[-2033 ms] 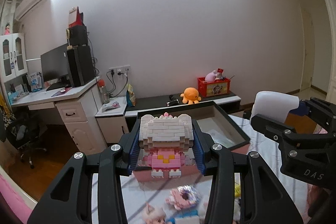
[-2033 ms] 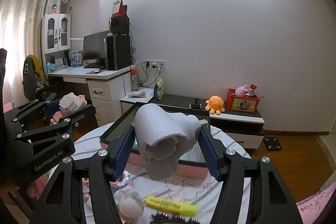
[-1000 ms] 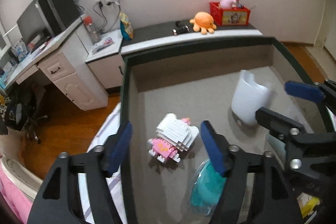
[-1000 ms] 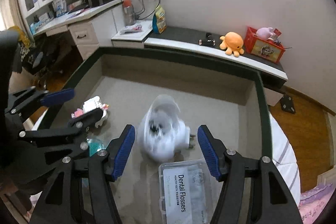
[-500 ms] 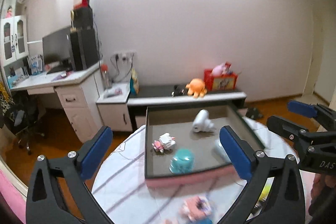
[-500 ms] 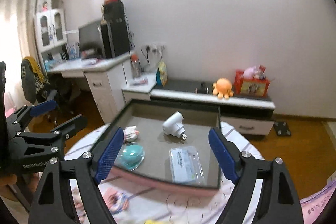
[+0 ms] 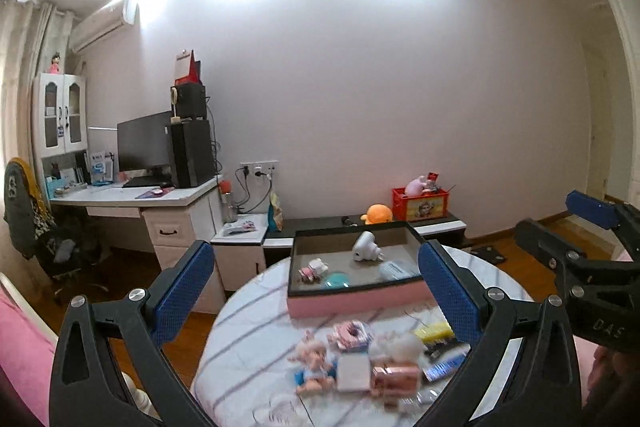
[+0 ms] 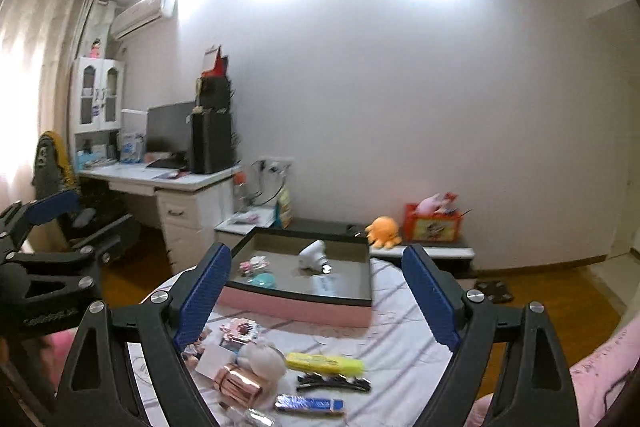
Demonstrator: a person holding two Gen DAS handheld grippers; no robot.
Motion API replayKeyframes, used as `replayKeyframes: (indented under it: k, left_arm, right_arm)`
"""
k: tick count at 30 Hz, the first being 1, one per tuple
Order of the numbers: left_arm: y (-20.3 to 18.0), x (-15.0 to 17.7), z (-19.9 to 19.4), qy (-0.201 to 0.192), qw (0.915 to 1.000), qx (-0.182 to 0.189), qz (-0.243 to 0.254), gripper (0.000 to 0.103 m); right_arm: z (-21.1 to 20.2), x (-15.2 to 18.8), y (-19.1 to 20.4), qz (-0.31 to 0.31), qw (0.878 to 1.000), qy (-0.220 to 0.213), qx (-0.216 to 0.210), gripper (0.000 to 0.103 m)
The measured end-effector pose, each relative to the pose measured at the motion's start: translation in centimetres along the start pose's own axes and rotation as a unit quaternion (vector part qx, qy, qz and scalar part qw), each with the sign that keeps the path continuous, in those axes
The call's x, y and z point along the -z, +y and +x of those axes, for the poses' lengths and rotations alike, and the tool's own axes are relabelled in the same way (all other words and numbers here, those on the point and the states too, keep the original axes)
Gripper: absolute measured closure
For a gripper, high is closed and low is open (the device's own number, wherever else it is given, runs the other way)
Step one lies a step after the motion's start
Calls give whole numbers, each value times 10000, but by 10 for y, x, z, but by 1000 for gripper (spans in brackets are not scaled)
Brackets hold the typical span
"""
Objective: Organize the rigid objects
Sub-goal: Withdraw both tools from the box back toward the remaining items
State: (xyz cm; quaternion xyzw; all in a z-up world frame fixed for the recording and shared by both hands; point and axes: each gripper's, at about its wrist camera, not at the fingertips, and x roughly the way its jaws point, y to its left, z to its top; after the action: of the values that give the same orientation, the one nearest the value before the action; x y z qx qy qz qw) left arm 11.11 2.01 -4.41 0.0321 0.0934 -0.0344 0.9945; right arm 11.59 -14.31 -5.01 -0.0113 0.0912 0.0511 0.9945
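A round table [image 7: 256, 311] with a striped white cloth is seen from two handheld grippers raised above its near side. The left gripper [image 7: 316, 287] is spread wide, with nothing between its blue pads [image 7: 182, 287]. The right gripper [image 8: 316, 295] is also spread, its jaws having just been opening, and nothing is held between its pads [image 8: 430, 297].

At the far side of the table sits a tray [image 7: 356, 301] with a pink wall and a dark rim. Inside the tray lie a brick figure [image 7: 313, 269] at the left, a teal disc [image 7: 337, 280] just in front of it, a white plug [image 7: 365, 247] near the back, and a clear floss box [image 8: 329, 284] at the right.

On the cloth in front of the tray, loose items are clustered: a doll [image 7: 314, 367], a white card [image 7: 352, 377], a rose-gold box [image 8: 237, 383], a pale plush [image 8: 262, 359], a yellow marker [image 8: 324, 364], a black clip [image 8: 334, 384] and a blue bar [image 8: 310, 404]. Several are blurred.

Behind the table, a desk [image 7: 132, 197] with a monitor [image 7: 144, 145] stands at the left. On a low cabinet [image 7: 436, 223] rest an orange plush [image 7: 378, 213] and a red box [image 7: 420, 205].
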Motion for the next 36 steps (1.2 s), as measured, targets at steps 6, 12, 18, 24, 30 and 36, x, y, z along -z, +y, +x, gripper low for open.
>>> replayKeyframes:
  k: [6, 12, 18, 24, 30, 36]
  left_arm:
    - [-4, 6, -28, -189, 9997, -173, -4, 0]
    - [-5, 7, -36, -231, 9996, -167, 62, 0]
    - [-11, 10, -36, -204, 9997, -124, 111, 0]
    - [-9, 15, -31, -94, 9999, -59, 91, 0]
    - [-1, 35, -12, 348, 9993, -72, 153, 0]
    - [16, 76, 24, 1110, 9936, -156, 128, 0]
  right_arm:
    - [-27, 9, -2, 214, 9996, -116, 142, 14]
    - [-44, 16, 1, 148, 9993, -165, 285, 14]
    - [-48, 17, 5, 106, 9994, -176, 268, 14]
    - [-49, 21, 3, 119, 9995, -111, 284, 14]
    - [-33, 38, -5, 142, 9987, 260, 408, 14]
    - [0, 82, -16, 278, 9933, 1047, 398, 14]
